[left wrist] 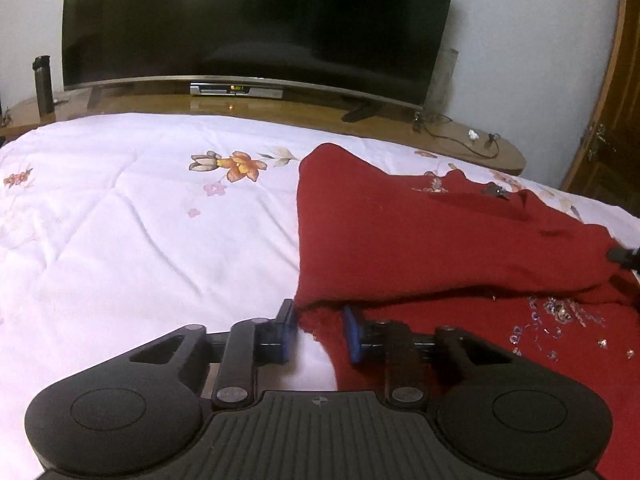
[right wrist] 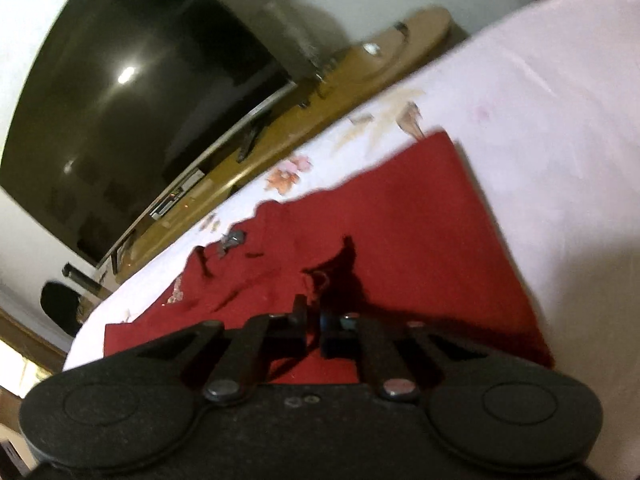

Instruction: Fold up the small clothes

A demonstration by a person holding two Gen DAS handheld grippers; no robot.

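Note:
A dark red knit garment [left wrist: 420,240] lies on the floral white bedspread [left wrist: 140,220], with one layer folded over toward me. Sequin decoration [left wrist: 560,320] shows on the lower layer. My left gripper [left wrist: 318,320] sits low at the garment's left edge. Its blue pads [left wrist: 288,320] stand apart and straddle that edge, with bedspread showing in the gap. In the right wrist view the garment [right wrist: 420,220] spreads ahead of my right gripper [right wrist: 313,311]. Its jaws are closed on a raised pucker of red fabric. This gripper's tip [left wrist: 624,258] shows at the fold's right end.
Beyond the bed's far edge, a large dark TV [left wrist: 256,20] stands on a wooden unit [left wrist: 280,110]. A dark bottle [left wrist: 43,84] stands at the unit's left, a clear cylinder [left wrist: 442,80] and cables at its right. A wooden door [left wrist: 612,120] is far right.

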